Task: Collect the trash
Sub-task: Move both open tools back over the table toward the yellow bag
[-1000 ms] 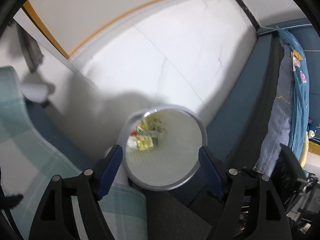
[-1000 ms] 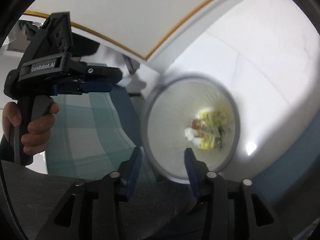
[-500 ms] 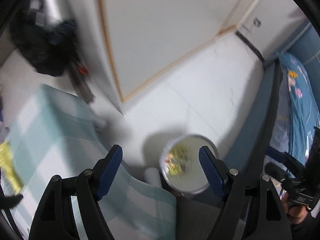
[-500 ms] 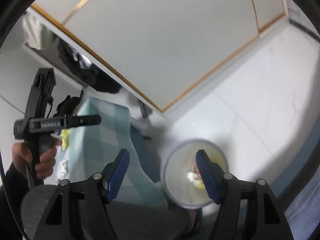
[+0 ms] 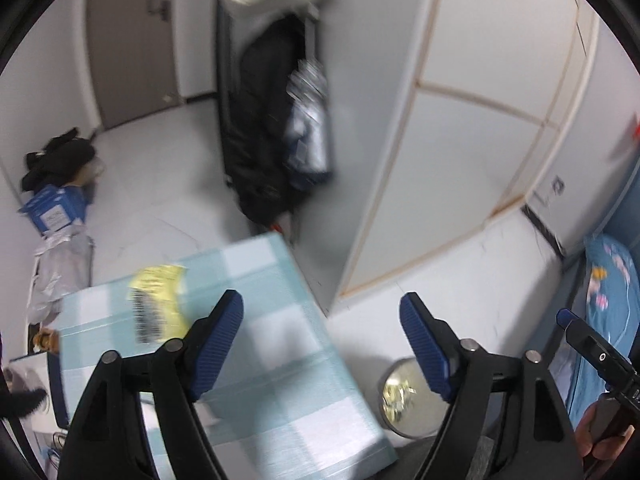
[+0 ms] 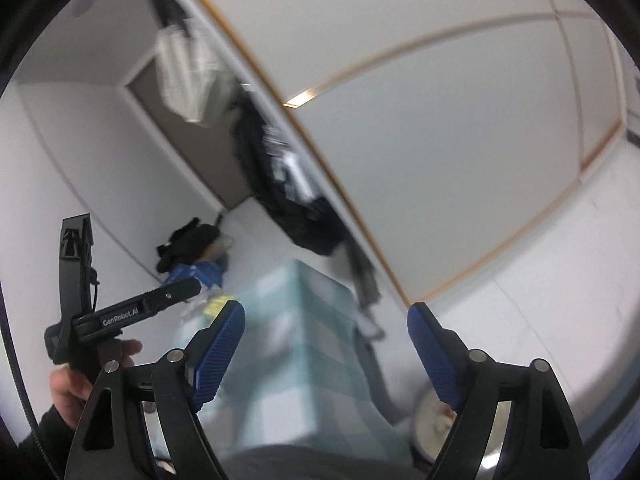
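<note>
I had the round trash bin [image 5: 404, 400] low on the floor beside the checked tabletop [image 5: 260, 360], and through the left wrist camera I could see crumpled yellow and silvery wrappers [image 5: 394, 394] lying inside it. In the right wrist view the same bin [image 6: 434, 420] was only a pale blur behind my right finger, with something whitish and orange in it that I could not identify.

A yellow packet [image 5: 158, 304] with a dark printed block lay flat on the teal-and-white cloth near its far edge, smeared by motion so I could not read it. From the right camera it showed only as a small yellow patch [image 6: 214, 306] just above my left finger tip.

My left gripper [image 5: 322, 344] had its blue fingers spread wide with nothing between them. My right gripper [image 6: 326, 354] was likewise spread wide and held nothing.

Around the tabletop I made out a blue box [image 5: 54, 210] against the wall with dark clothing [image 5: 58, 160] heaped on it, a silver bag [image 5: 60, 268], dark garments [image 5: 268, 128] hanging in an open wardrobe, and a blue floral bed cover [image 5: 608, 308] at the right edge.
</note>
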`<action>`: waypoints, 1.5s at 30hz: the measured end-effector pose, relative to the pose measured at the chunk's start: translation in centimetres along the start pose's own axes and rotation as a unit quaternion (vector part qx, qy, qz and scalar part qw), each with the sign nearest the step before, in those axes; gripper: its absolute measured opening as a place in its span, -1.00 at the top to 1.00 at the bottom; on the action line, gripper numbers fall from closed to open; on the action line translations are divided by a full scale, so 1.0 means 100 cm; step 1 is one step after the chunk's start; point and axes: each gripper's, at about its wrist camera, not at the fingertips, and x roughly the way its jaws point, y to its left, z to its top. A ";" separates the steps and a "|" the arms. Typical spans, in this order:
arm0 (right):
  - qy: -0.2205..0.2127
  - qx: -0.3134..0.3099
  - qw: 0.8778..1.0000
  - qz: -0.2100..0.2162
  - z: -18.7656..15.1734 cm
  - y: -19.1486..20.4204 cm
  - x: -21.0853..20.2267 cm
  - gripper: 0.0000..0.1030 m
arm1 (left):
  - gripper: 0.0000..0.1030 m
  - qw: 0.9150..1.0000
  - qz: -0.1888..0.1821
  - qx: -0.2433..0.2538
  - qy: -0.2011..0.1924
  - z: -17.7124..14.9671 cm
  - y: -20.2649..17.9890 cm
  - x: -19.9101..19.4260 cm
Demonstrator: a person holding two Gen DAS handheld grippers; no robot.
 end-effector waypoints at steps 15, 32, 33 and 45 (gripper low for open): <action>-0.021 -0.135 0.988 0.076 -0.008 0.150 0.018 -0.85 | -0.93 0.983 0.098 -0.086 -0.129 -0.033 0.087 -0.081; 0.028 -0.218 0.972 0.086 -0.056 0.228 0.106 -0.99 | -0.98 0.961 0.152 -0.201 -0.114 -0.076 0.202 -0.057; 0.031 -0.222 0.971 0.085 -0.057 0.229 0.111 -0.99 | -0.98 0.961 0.148 -0.209 -0.110 -0.077 0.207 -0.054; 0.191 -0.234 0.951 0.062 -0.053 0.239 0.264 -0.99 | -0.98 0.959 0.147 -0.230 -0.075 -0.074 0.249 -0.040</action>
